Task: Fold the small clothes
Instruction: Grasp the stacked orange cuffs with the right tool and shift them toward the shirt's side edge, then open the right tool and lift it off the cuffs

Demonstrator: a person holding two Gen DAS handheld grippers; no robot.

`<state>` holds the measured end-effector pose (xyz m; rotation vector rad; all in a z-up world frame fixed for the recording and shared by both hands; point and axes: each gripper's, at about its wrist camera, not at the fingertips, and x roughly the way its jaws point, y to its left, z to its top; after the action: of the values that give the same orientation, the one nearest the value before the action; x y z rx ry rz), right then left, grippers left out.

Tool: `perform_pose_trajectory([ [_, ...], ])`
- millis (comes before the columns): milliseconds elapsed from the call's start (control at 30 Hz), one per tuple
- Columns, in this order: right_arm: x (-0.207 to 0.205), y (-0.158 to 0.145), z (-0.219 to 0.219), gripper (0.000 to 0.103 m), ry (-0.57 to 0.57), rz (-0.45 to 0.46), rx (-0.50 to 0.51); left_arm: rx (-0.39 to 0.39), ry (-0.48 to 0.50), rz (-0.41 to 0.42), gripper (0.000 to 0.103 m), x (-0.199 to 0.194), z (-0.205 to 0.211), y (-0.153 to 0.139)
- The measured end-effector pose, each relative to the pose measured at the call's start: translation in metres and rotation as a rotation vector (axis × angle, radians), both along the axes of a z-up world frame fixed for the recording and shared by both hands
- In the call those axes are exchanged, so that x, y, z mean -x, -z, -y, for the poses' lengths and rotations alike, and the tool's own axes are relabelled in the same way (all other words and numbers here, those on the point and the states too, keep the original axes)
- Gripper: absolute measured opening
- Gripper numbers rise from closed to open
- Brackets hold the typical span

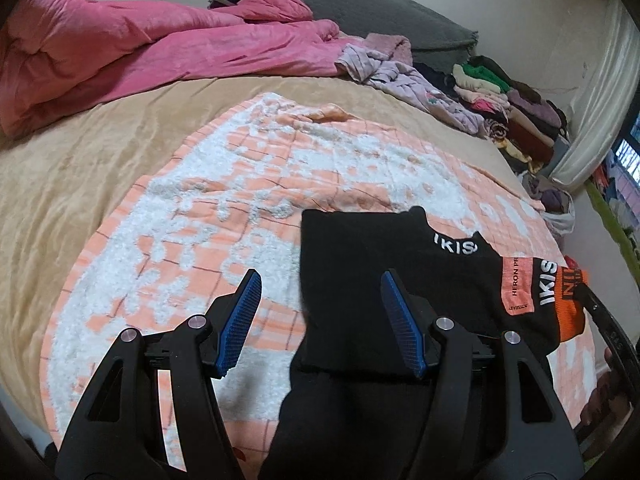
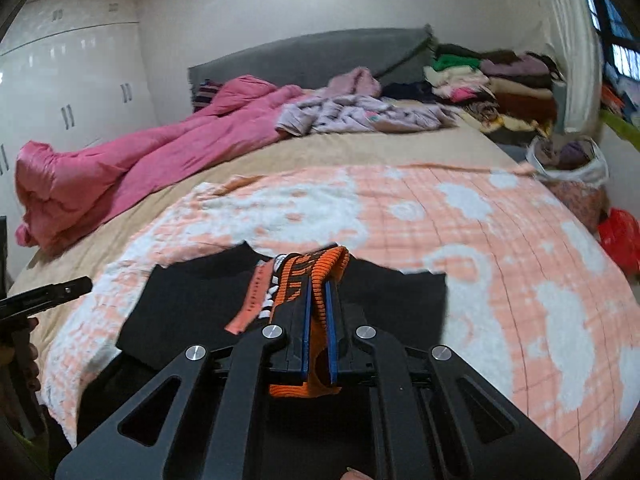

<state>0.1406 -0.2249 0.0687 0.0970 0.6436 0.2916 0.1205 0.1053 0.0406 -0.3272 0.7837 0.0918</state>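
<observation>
Where pink duvet (image 1: 120, 56) lies, clothes pile (image 1: 516, 108).

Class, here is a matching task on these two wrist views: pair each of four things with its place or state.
1. left gripper
2. right gripper
3. pink duvet
4. folded clothes stack

a. bunched at the bed's far left
b. open above the black garment
c. piled near the headboard's right end
d. shut on the orange ribbed cuff

Pairs: 1-b, 2-d, 3-a, 4-c
</observation>
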Motion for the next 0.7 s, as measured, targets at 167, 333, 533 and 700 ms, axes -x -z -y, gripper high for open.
perform_pose_trajectory([
  [167, -0.001, 0.018, 0.011, 0.006, 0.035, -0.039, -0.001, -0.014, 0.022, -0.010, 0.054, -0.007, 0.013, 0.005],
  [333, 0.000, 0.027, 0.010, 0.006, 0.054, -0.047, 0.022, -0.028, 0.063, -0.017, 0.054, -0.020, 0.032, 0.010],
  [533, -0.002, 0.034, 0.014, 0.006, 0.084, -0.081, 0.034, -0.061, 0.116, -0.018, 0.054, -0.034, 0.057, 0.017],
  [700, -0.001, 0.040, 0.017, 0.024, 0.142, -0.092, 0.064, -0.079, 0.158, -0.075, 0.054, -0.047, 0.071, 0.037],
])
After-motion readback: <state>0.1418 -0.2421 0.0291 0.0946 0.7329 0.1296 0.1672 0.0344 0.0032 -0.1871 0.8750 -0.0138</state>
